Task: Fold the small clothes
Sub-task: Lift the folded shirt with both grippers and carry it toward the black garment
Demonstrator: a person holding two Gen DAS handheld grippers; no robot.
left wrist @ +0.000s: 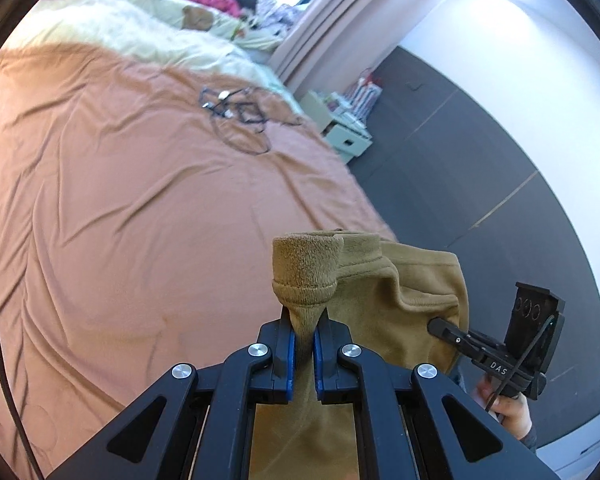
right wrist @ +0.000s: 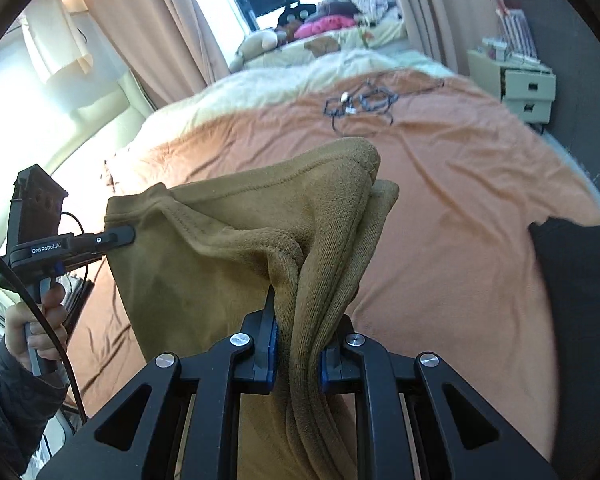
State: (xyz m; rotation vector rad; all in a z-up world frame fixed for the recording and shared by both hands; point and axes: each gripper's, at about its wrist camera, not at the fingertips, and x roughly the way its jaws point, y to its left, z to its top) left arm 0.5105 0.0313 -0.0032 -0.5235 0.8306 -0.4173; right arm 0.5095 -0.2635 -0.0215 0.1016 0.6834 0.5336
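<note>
left wrist view: one olive fleece garment, lifted over the bed

item: small olive-brown garment (left wrist: 384,280), soft knit with fleecy inside, thick ribbed hem. location: in the air above the near right corner of the bed (left wrist: 140,200), clear of its orange cover. left gripper (left wrist: 305,332): clamped narrow on a bunched hem corner. right gripper (right wrist: 298,344): pinched on several gathered layers at the opposite corner. handling, judged: light, limp, drapes and sags between holds; not slippery, not fragile. best taken at seamed corners, where the cloth is thickest.
</note>
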